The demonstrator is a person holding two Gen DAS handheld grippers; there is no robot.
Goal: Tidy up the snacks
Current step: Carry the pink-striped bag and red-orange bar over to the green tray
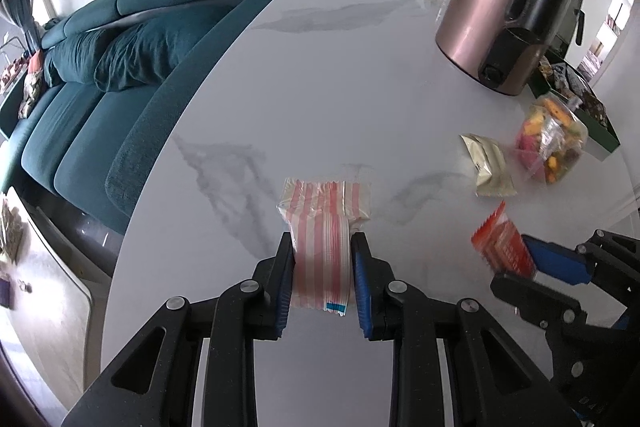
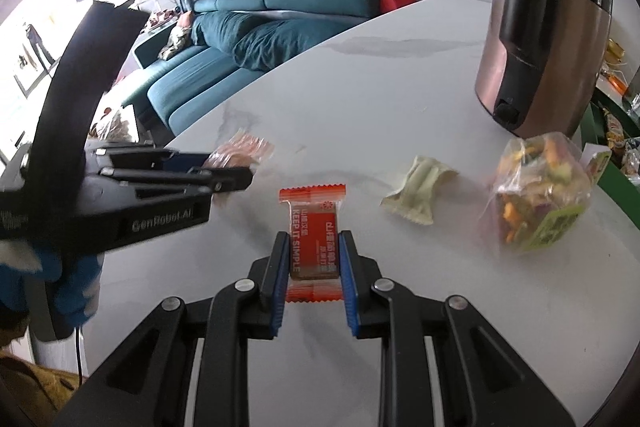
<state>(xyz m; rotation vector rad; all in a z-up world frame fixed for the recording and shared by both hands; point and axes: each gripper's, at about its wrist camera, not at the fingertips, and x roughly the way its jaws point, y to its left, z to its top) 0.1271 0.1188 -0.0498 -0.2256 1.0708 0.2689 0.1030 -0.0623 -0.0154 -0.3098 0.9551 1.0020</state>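
Over the white marble table (image 1: 320,87), the left gripper (image 1: 323,247) clamps its jaws on a pink-striped snack packet (image 1: 326,223), while the right gripper (image 2: 313,247) is closed on an orange-red snack bar (image 2: 314,227). At two o'clock from that bar lie a pale gold packet (image 2: 416,195) and, farther out, a clear bag of mixed snacks (image 2: 536,195), with a rose-gold kettle (image 2: 548,39) behind them.

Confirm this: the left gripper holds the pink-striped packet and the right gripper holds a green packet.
Not quite. The left gripper does hold the pink-striped packet, but the right gripper holds an orange-red packet, not a green one. The right wrist view shows it clamped between the fingers.
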